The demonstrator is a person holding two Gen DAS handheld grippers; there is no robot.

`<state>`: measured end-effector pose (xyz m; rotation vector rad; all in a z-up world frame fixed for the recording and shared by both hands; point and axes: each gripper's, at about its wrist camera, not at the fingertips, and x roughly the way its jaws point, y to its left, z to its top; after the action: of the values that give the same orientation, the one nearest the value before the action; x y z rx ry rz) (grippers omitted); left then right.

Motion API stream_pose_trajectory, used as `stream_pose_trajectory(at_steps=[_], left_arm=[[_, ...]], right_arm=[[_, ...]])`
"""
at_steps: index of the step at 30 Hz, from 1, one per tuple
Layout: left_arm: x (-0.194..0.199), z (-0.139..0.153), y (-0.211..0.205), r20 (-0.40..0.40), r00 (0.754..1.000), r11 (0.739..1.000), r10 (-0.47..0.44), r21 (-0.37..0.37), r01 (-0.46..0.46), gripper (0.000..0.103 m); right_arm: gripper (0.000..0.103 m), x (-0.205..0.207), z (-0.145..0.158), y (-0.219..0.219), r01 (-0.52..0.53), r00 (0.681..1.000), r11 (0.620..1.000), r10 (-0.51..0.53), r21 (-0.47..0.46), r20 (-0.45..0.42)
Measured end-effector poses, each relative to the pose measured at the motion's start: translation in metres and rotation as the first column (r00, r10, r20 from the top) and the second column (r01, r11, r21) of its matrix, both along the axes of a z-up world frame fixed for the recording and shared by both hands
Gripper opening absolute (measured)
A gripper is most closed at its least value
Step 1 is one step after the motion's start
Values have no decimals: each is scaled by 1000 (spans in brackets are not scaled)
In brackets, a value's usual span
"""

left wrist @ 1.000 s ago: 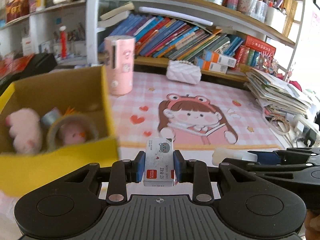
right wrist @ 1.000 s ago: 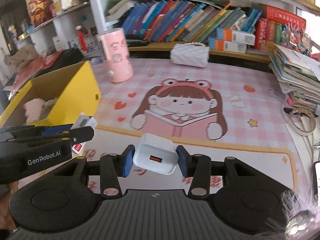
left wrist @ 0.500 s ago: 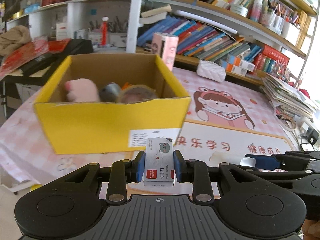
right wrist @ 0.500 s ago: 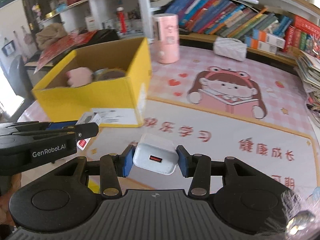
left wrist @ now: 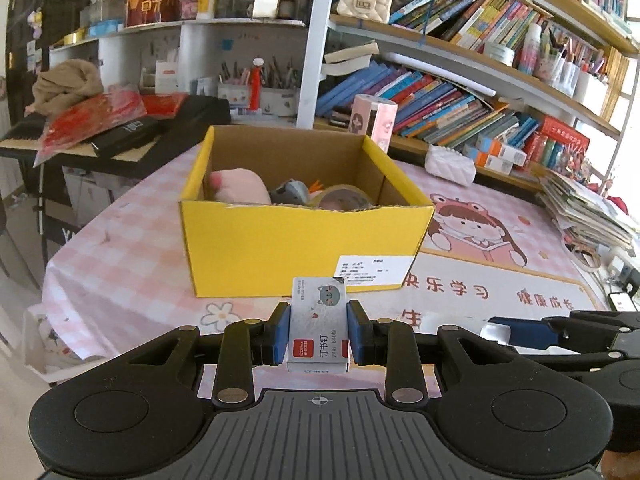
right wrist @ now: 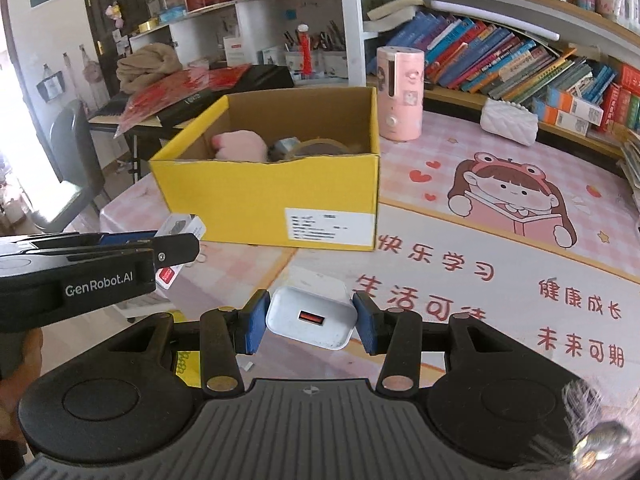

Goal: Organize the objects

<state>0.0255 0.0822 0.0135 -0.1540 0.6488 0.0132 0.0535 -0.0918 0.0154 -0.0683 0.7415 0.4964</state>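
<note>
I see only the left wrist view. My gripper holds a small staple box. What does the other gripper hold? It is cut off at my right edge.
Observer: The right gripper is shut on a white USB charger, its orange port facing the camera.
Operator: Is there something behind the yellow box?
Observer: Yes, a pink cylinder stands whole just past the yellow box, beside its far right corner.
Operator: Any person visible?
Observer: Part of a hand shows under the left gripper.
</note>
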Motion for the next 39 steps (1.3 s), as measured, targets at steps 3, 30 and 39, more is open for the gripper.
stream_pose_trajectory(at_steps=[3,30,39], left_arm=[[-8,3,6,15,1000,1000,5,3,-5,28],[2,14,37,75,996,999,40,-1,-40,28],[65,21,45,99,988,992,123,29,-126,28]], right_arm=[[43,-9,1,6,2,1000,1000,-2,3,7],[43,-3,21,32,7,996,1000,-6,-17,88],[43,74,45,48,-39,982,999,37,9,183]])
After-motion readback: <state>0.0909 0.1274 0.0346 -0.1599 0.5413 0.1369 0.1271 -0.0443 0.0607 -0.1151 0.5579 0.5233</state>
